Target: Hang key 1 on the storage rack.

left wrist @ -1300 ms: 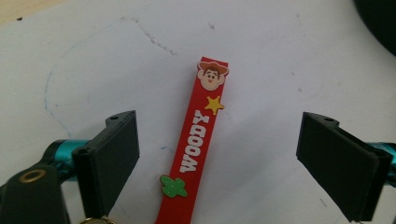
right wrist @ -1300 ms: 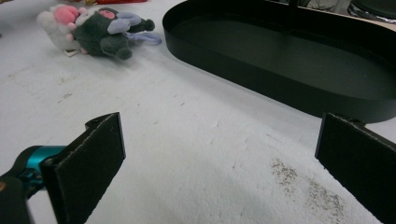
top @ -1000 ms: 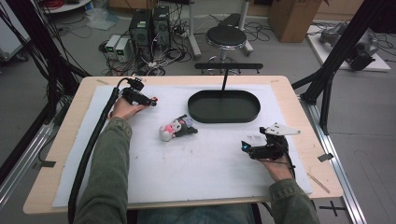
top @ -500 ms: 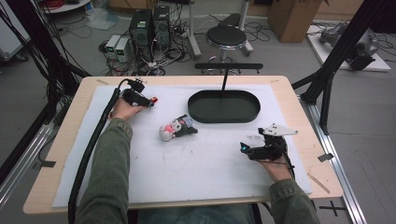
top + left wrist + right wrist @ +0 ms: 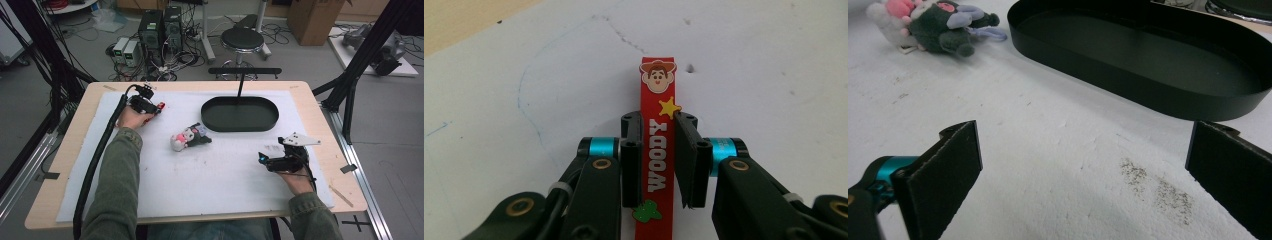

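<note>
The left gripper (image 5: 658, 150) has just been closing its jaws, and they now press on both sides of the red strap (image 5: 657, 150) with a cowboy face and the word WOODY; the strap lies flat on the white mat (image 5: 210, 175), near the far left corner of the table (image 5: 65, 165). The right gripper (image 5: 1083, 165) rests near the right edge; its jaws stand wide apart with nothing between them. The plush toy (image 5: 189, 139) lies near the middle of the mat; the black oval tray (image 5: 240, 125) stands close beside it, toward the far edge.
</note>
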`<action>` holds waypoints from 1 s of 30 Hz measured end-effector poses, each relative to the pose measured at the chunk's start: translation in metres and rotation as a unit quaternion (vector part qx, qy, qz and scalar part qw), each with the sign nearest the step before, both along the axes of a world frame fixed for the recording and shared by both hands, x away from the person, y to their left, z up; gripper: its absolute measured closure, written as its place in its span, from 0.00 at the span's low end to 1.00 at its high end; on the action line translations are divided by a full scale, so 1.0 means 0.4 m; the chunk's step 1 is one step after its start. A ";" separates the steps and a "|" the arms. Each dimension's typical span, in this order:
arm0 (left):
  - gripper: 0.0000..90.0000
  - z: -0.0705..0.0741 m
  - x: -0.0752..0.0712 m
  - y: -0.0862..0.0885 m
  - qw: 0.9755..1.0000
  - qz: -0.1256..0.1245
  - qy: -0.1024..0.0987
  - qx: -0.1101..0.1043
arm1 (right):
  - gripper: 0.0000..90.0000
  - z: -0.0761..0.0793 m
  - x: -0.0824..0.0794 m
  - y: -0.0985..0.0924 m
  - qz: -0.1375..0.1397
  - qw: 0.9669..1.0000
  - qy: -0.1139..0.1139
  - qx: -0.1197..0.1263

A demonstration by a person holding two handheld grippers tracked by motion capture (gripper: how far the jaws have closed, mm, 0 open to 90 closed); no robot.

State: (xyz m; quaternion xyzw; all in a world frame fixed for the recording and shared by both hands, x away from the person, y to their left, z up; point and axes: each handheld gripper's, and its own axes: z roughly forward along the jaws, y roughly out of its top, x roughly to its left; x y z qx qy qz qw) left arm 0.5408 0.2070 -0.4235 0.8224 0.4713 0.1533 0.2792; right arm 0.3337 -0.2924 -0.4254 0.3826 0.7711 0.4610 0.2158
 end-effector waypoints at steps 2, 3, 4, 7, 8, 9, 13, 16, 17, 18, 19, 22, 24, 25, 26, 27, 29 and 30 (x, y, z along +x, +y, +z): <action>0.83 0.020 -0.009 0.001 1.000 -0.005 -0.002 -0.008 | 0.01 0.003 -0.003 -0.001 -0.002 1.000 -0.001 0.001; 0.83 0.031 -0.014 0.000 1.000 -0.010 -0.002 -0.016 | 0.01 0.003 -0.003 -0.003 -0.001 1.000 -0.003 0.001; 0.83 0.042 -0.020 -0.002 1.000 -0.020 -0.007 -0.017 | 0.01 0.005 -0.005 -0.004 -0.001 1.000 -0.004 0.003; 0.83 0.082 -0.043 -0.011 0.999 -0.040 -0.027 -0.003 | 0.01 0.006 -0.005 -0.005 0.000 1.000 -0.007 0.004; 0.83 0.095 -0.049 -0.010 0.999 -0.041 -0.029 -0.008 | 0.01 0.006 -0.005 -0.006 0.000 1.000 -0.007 0.005; 0.83 0.107 -0.054 -0.007 0.999 -0.039 -0.032 -0.012 | 0.01 0.007 -0.005 -0.006 0.001 1.000 -0.007 0.006; 0.83 0.142 -0.066 0.016 0.998 -0.022 -0.011 -0.053 | 0.01 0.012 -0.007 -0.004 0.002 1.000 -0.013 0.016; 0.83 0.168 -0.082 0.019 0.998 -0.021 -0.017 -0.058 | 0.01 0.015 -0.008 -0.003 0.005 1.000 -0.015 0.019; 0.83 0.176 -0.087 0.018 0.998 -0.023 -0.019 -0.057 | 0.01 0.015 -0.008 -0.003 0.005 1.000 -0.016 0.018; 0.83 0.186 -0.094 0.017 0.998 -0.025 -0.023 -0.057 | 0.01 0.014 -0.007 -0.004 0.006 1.000 -0.016 0.019; 0.83 0.195 -0.099 0.018 0.998 -0.026 -0.025 -0.056 | 0.01 0.015 -0.006 -0.004 0.005 1.000 -0.015 0.021; 0.83 0.216 -0.111 0.023 0.997 -0.025 -0.032 -0.072 | 0.01 0.015 -0.004 -0.004 0.009 1.000 -0.018 0.023; 0.83 0.231 -0.120 0.026 0.996 -0.025 -0.035 -0.080 | 0.01 0.014 -0.004 -0.003 0.010 1.000 -0.016 0.025; 0.83 0.239 -0.124 0.028 0.996 -0.025 -0.037 -0.083 | 0.01 0.015 -0.004 -0.002 0.011 0.999 -0.016 0.025; 0.83 0.247 -0.129 0.030 0.995 -0.024 -0.040 -0.088 | 0.01 0.015 -0.003 -0.002 0.013 0.999 -0.018 0.028; 0.83 0.255 -0.133 0.033 0.995 -0.025 -0.042 -0.093 | 0.01 0.015 -0.003 -0.002 0.013 0.999 -0.018 0.028; 0.83 0.270 -0.140 0.041 0.991 -0.032 -0.032 -0.126 | 0.01 0.016 -0.003 -0.002 0.013 0.999 -0.020 0.029; 0.83 0.277 -0.142 0.043 0.989 -0.034 -0.028 -0.145 | 0.01 0.016 -0.003 -0.002 0.014 0.999 -0.019 0.031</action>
